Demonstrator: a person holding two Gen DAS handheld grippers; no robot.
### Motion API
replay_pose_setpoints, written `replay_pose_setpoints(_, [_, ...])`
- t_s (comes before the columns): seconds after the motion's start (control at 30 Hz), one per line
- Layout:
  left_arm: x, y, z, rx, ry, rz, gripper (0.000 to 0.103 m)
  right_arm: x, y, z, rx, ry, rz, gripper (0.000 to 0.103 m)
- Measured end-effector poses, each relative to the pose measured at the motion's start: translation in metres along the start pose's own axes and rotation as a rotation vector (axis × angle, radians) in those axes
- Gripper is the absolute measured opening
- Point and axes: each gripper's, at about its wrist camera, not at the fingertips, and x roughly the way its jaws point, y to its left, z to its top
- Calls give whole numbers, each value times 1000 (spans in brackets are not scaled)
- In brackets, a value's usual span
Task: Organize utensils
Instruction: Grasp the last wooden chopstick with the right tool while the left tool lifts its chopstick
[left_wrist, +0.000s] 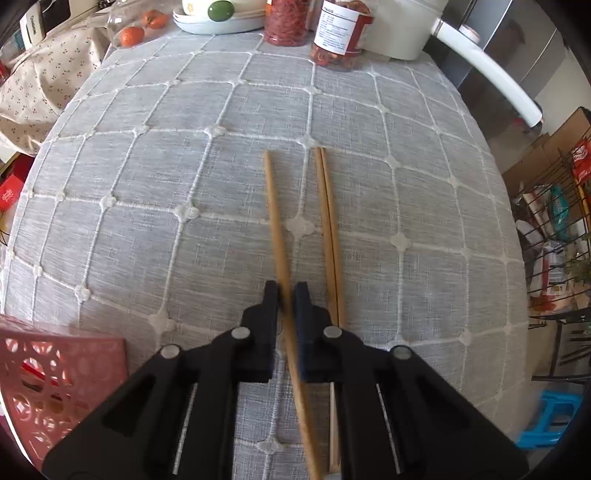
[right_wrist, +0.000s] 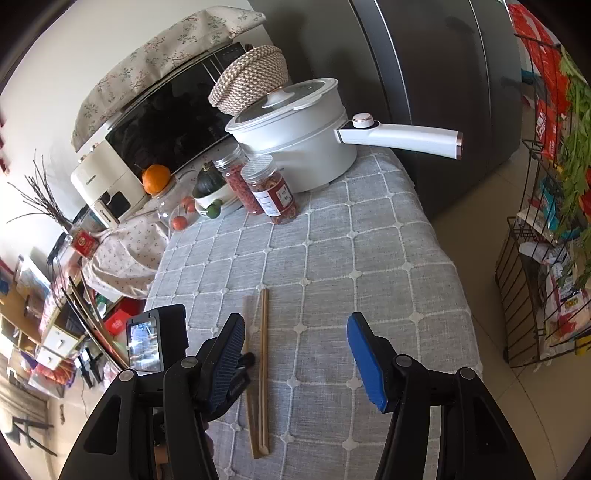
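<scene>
Several wooden chopsticks lie on the grey checked tablecloth (left_wrist: 147, 221). In the left wrist view my left gripper (left_wrist: 286, 295) is shut on a single chopstick (left_wrist: 275, 218), its far end pointing away across the table. A pair of chopsticks (left_wrist: 328, 221) lies side by side just to its right. In the right wrist view my right gripper (right_wrist: 295, 332) is open and empty above the table, with the pair (right_wrist: 263, 369) between its fingers, nearer the left one. The single chopstick (right_wrist: 245, 314) shows partly behind that finger.
A pink perforated basket (left_wrist: 51, 376) sits at the near left. At the far end stand two jars of red food (right_wrist: 273, 194), a white pot with a long handle (right_wrist: 295, 136), a dish of fruit (right_wrist: 212, 201) and tomatoes. A wire rack (right_wrist: 535, 258) stands right of the table.
</scene>
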Motion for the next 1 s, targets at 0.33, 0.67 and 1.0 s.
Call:
replay_pose_setpoints(0.33, [-23, 1, -15, -15, -77, -89, 8, 17, -6, -2, 5, 56, -39, 59])
replay_pose_setpoints(0.67, [-101, 13, -61, 44, -326, -288, 8, 43, 0, -10, -24, 130, -90, 59])
replay_pose_setpoints(1.0, [-156, 46, -77, 7, -483, -445, 7, 84, 27, -23, -124, 196, -137, 59])
